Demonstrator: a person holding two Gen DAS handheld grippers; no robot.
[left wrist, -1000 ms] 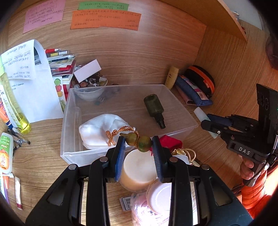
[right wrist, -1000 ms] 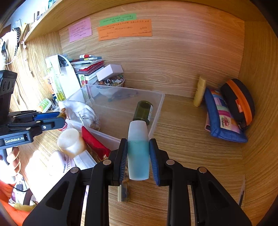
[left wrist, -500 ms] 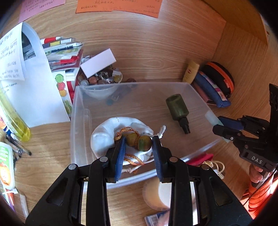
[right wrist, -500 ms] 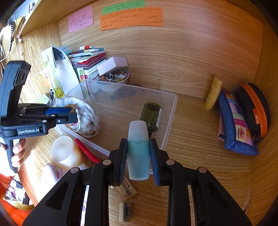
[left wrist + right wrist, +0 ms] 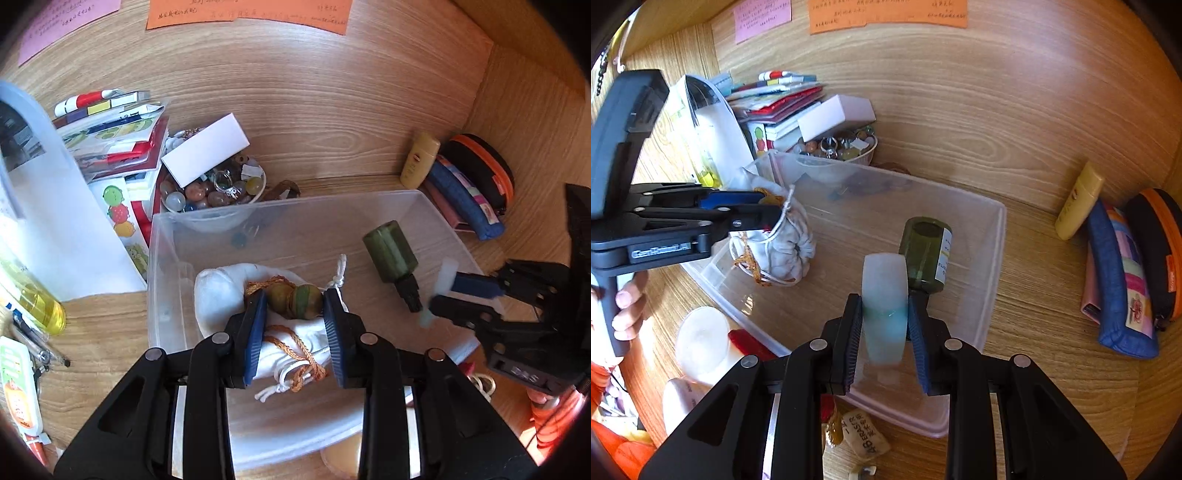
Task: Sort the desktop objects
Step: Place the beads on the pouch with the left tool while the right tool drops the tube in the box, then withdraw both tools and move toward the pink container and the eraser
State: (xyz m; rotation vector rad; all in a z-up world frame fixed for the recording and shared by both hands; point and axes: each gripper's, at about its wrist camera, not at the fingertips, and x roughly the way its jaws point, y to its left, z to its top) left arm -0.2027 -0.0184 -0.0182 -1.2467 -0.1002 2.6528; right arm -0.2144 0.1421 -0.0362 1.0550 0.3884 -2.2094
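Note:
My left gripper is shut on a small green-brown gourd charm with an orange braided cord, held over a white drawstring pouch inside the clear plastic bin. My right gripper is shut on a frosted bottle with pale blue liquid, held over the bin just in front of a dark green bottle lying on the bin's floor. The dark green bottle lies at the right side of the bin. The right gripper shows at the right, the left gripper at the left.
A bowl of beads and rings under a white box, books and a yellow bottle stand behind and left of the bin. A yellow tube and pouches lie at the right. A white candle and small items sit before the bin.
Both grippers have moved forward and slightly down, from in front of the bin to over its inside, each still holding its object. The charm now hangs over the white pouch.

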